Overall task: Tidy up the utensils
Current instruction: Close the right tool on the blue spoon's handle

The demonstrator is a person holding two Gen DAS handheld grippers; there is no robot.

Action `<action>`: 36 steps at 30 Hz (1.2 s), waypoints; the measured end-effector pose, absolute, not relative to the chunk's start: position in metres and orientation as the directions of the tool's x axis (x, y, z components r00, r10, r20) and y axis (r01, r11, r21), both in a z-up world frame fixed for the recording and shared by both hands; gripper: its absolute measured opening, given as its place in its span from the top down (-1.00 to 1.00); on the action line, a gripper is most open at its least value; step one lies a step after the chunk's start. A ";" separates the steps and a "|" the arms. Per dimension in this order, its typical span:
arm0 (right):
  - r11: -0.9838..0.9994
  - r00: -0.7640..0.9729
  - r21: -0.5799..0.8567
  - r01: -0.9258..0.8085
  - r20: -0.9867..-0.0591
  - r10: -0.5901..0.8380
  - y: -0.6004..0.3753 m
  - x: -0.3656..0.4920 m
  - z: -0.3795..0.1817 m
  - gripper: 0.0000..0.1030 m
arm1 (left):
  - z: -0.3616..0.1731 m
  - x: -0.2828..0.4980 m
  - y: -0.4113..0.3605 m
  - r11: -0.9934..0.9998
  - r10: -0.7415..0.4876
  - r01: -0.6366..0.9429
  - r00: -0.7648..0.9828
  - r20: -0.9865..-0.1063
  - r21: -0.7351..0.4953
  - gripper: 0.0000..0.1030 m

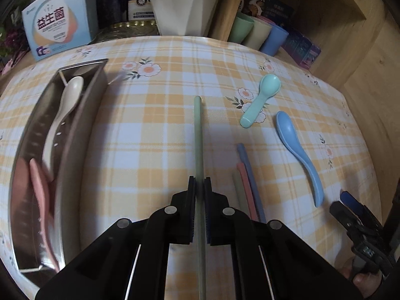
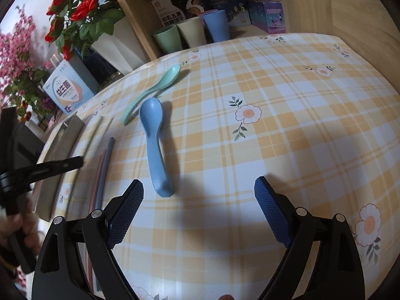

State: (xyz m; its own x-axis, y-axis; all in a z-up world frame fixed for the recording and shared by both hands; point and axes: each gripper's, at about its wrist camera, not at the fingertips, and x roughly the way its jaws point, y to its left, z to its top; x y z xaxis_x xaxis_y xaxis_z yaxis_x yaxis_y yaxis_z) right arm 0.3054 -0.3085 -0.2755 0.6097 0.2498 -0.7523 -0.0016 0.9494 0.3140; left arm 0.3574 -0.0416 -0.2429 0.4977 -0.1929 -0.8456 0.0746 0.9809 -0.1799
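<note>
1. Left gripper [image 1: 199, 183]: we record its jaws clamped on a green chopstick [image 1: 198, 135], which runs straight ahead from between the fingers and also back past them toward the camera.

2. Metal tray [image 1: 97, 85]: to the left of the left gripper, lying lengthwise. We count two items inside it: a cream spoon [image 1: 65, 105] in the far part and a pink spoon [image 1: 41, 187] in the near part, overlapping around the middle.

3. Loose chopsticks, just right of the left gripper's fingers: a blue chopstick [image 1: 247, 170], a pink chopstick [image 1: 246, 187] and a second green chopstick [image 1: 237, 190], side by side on the checked tablecloth [image 1: 155, 130].

4. Right gripper [image 2: 198, 200]: we note its jaws wide apart, holding nothing, above the tablecloth.

5. Blue spoon [image 2: 153, 145]: directly ahead of the right gripper, nearer its left finger, handle end toward us, bowl away.

6. Mint spoon [image 2: 155, 90]: beyond the blue spoon, angled, its handle end close to the blue bowl.

7. Three cups [image 2: 192, 33], green, cream and blue: far ahead of both grippers, at the table's back edge.
</note>
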 end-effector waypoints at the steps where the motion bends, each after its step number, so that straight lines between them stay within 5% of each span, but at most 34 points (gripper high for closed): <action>1: 0.952 0.608 0.307 -0.001 -0.755 0.244 -0.307 0.305 -0.276 -0.70 | -0.239 0.352 -0.040 0.982 -0.189 0.076 0.507 -0.841 -0.174 0.88; 16: 0.966 0.605 0.255 -0.043 -0.762 0.228 -0.297 0.304 -0.272 -0.67 | -0.223 0.295 -0.036 0.978 -0.206 0.097 0.558 -0.804 -0.183 0.88; 28: 0.968 0.571 0.162 -0.192 -0.784 0.244 -0.250 0.343 -0.260 0.27 | -0.212 0.283 -0.019 0.964 -0.249 0.074 0.587 -0.771 -0.255 0.88; 36: 0.978 0.555 0.105 -0.178 -0.810 0.188 -0.238 0.360 -0.272 0.60 | -0.211 0.280 -0.008 0.959 -0.255 0.055 0.595 -0.762 -0.278 0.88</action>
